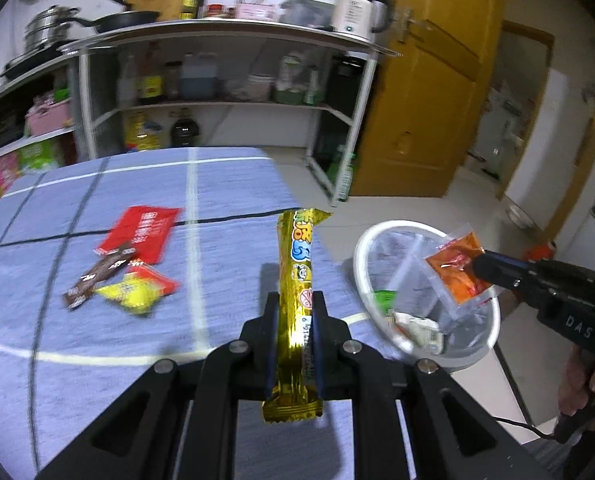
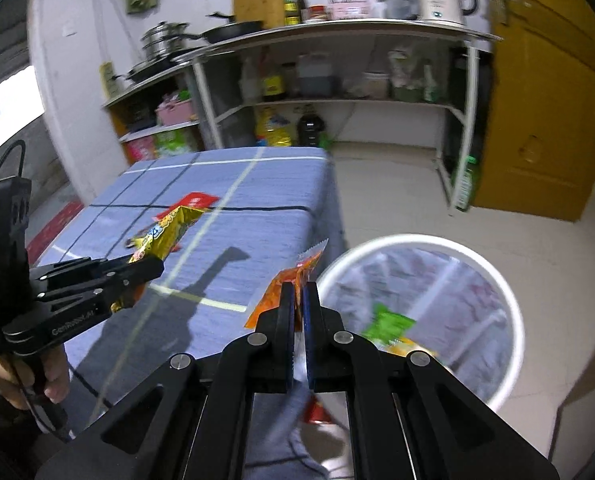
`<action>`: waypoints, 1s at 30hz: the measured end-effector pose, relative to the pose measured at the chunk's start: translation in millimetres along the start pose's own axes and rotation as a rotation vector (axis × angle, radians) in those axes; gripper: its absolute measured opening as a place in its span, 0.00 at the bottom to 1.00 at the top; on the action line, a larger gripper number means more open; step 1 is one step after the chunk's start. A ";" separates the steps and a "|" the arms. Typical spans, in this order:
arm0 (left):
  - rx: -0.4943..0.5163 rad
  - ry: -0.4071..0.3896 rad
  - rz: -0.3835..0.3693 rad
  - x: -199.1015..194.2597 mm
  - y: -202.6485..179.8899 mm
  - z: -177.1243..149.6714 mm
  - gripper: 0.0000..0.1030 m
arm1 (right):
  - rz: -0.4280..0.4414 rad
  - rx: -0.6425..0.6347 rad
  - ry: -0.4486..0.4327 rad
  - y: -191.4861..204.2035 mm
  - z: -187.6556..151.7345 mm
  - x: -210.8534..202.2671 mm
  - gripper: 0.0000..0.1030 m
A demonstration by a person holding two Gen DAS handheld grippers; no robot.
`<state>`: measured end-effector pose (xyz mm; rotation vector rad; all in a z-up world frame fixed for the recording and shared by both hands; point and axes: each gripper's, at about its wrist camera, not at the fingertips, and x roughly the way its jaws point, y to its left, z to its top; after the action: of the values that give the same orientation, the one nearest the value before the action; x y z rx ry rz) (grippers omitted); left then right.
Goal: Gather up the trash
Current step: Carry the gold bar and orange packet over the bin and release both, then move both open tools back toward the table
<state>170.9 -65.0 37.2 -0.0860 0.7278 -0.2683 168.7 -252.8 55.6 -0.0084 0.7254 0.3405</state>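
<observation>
While motion blurs table wrappers point(image 1: 117, 276), left tool point(image 1: 296, 314) pinching gold bar point(image 1: 297, 280), right tool point(image 2: 300, 308) pinching orange sachet point(image 2: 275, 300).

We are seeing the bottles point(image 1: 185, 76) on the shelf too blurred to read. We are losing the middle of the gold wrapper point(image 1: 297, 300) behind the left gripper's point(image 1: 295, 312) fingers point(image 1: 271, 344). The orange sachet's point(image 2: 283, 296) lower part is hiding between the right gripper's point(image 2: 299, 312) fingers. The scraps in the white bin point(image 2: 509, 300) are smearing beyond telling.
</observation>
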 end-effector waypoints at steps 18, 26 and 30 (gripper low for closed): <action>0.119 0.093 -0.129 83.2 -101.7 19.5 0.17 | -0.105 0.157 0.037 -87.2 -28.9 -2.0 0.04; 0.101 0.126 -0.146 99.5 -99.2 16.2 0.43 | -0.157 0.217 0.036 -106.5 -32.5 1.8 0.11; 0.091 0.121 -0.152 94.7 -97.2 16.3 0.43 | -0.160 0.222 0.023 -107.6 -31.4 -1.0 0.24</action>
<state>228.7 -184.5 4.7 -0.0391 0.8294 -0.4545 180.8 -358.7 20.9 0.1389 0.7772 0.1065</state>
